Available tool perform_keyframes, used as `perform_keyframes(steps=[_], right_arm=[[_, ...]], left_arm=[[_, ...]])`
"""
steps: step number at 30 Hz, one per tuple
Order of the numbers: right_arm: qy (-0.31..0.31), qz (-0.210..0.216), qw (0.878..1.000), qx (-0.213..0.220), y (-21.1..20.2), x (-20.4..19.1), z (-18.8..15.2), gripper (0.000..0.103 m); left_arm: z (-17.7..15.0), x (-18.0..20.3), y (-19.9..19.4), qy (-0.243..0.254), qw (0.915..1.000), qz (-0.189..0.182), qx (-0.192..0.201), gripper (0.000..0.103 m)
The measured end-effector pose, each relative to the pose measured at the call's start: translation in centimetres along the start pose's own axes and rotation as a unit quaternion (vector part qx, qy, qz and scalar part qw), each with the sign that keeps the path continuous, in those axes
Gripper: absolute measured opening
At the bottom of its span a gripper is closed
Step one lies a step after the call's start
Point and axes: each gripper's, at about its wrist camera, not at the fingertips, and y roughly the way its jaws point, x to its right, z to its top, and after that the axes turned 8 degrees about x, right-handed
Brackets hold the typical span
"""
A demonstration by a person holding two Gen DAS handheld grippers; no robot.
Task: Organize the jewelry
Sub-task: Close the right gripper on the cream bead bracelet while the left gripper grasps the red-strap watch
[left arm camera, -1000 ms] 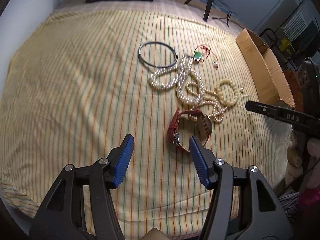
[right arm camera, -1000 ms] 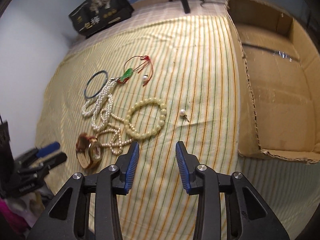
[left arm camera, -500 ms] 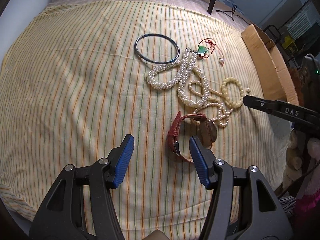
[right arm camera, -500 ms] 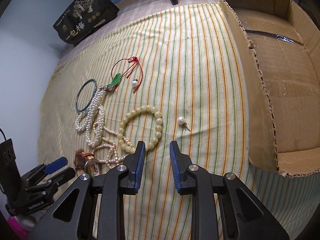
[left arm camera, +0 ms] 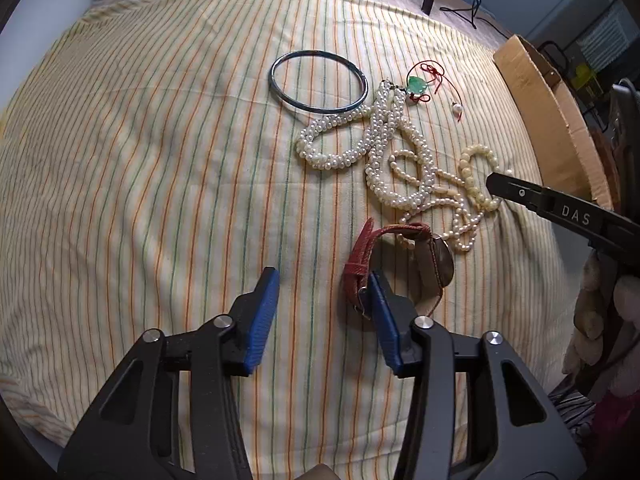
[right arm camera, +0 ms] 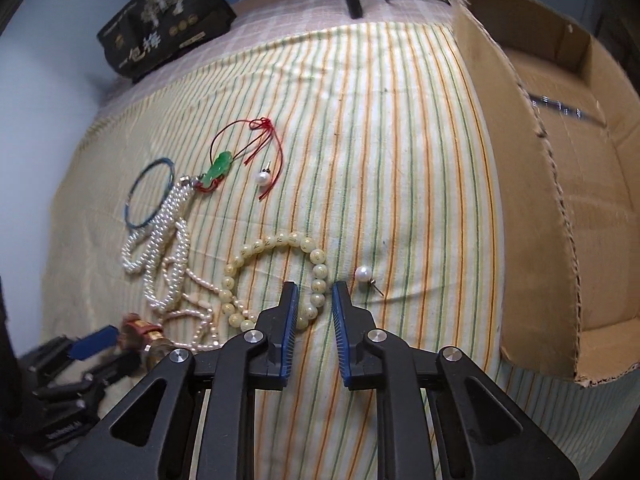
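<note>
Jewelry all lying loose on the striped bedspread point(left arm camera: 160, 160), cardboard box point(right arm camera: 560, 200) sitting empty. Straddling the cream bead bracelet point(right arm camera: 316, 276) with narrowed right gripper point(right arm camera: 313, 294); hovering wide left gripper point(left arm camera: 324, 284) beside the watch point(left arm camera: 400, 264). Sorting barely starting.

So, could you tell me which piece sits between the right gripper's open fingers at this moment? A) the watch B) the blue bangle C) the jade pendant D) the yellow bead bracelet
D: in the right wrist view the right gripper straddles the near side of the yellow bead bracelet, while the bangle, watch and pendant lie apart from it.
</note>
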Motion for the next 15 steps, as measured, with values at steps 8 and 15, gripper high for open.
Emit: perform_keyframes(steps=[8, 15], right_arm=[[-0.048, -0.005, 0.999, 0.013, 0.3, -1.5, 0.4, 0.007], [-0.053, 0.008, 0.998, 0.027, -1.1, -0.6, -0.1, 0.006]], left_arm=[[0.1, 0.5, 0.1, 0.016, 0.9998, -0.012, 0.005, 0.012], [0.0, 0.7, -0.3, 0.018, 0.9996, -0.015, 0.015, 0.008]])
